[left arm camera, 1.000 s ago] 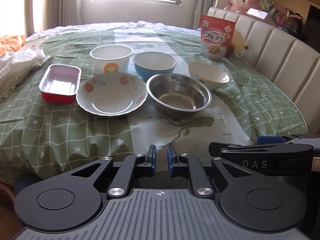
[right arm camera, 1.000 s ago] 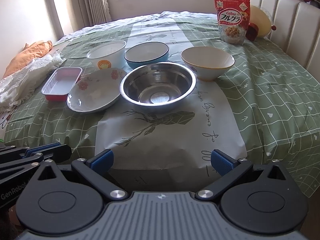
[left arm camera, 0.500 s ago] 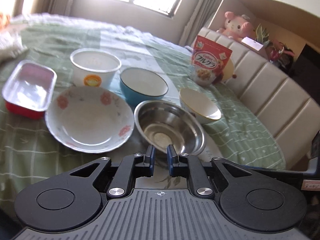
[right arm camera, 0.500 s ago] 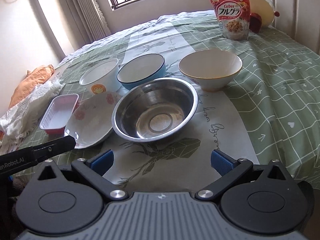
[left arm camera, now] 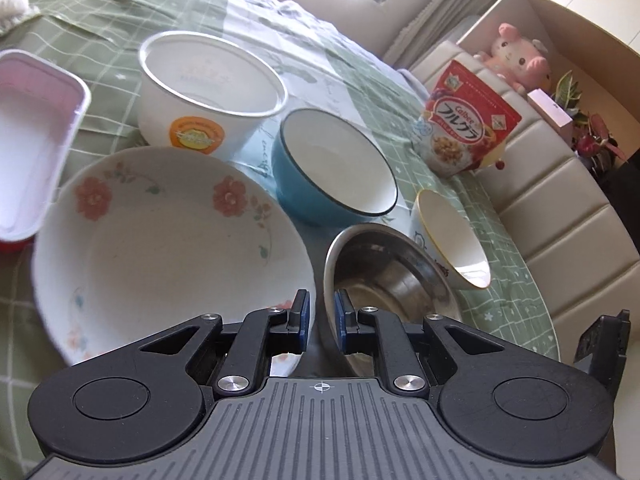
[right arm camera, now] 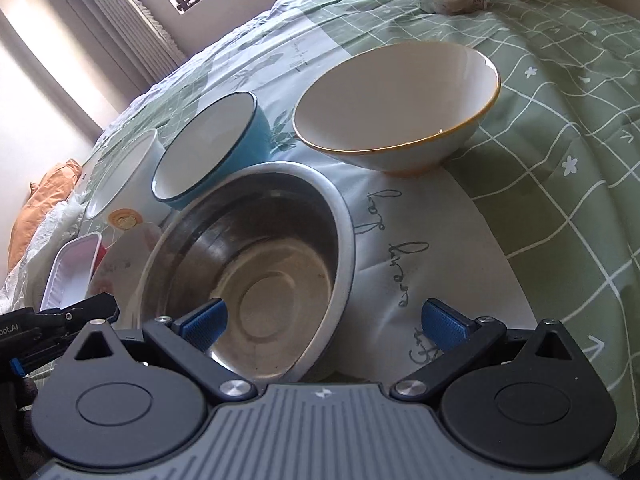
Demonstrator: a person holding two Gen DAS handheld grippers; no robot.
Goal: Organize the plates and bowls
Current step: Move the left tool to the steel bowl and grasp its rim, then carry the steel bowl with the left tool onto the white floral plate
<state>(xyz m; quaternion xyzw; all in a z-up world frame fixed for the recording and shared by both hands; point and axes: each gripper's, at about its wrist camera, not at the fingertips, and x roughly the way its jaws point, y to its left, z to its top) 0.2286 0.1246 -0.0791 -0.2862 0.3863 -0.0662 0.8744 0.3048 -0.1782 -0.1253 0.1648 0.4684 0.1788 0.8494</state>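
From the left, a red rectangular tray with a white inside (left arm camera: 32,152) sits beside the wide white plate with painted orange flowers (left arm camera: 168,256), and that plate lies very near, perhaps touching, the shiny stainless steel bowl (right arm camera: 256,264). The left gripper (left arm camera: 319,318) hangs over the seam between them, jaws clenched on nothing; pressing down there could clip either rim and tip the plate. Behind stand a tall white paper tub with an orange sticker (left arm camera: 208,92) and a blue bowl with a white inside (left arm camera: 336,172), packed close, so any nudge travels. The right gripper (right arm camera: 324,322) hovers with jaws released, straddling the steel bowl's near rim; steel is slick and could slide into the white bowl with a yellow rim (right arm camera: 396,108) on the green checked cloth (right arm camera: 560,128).
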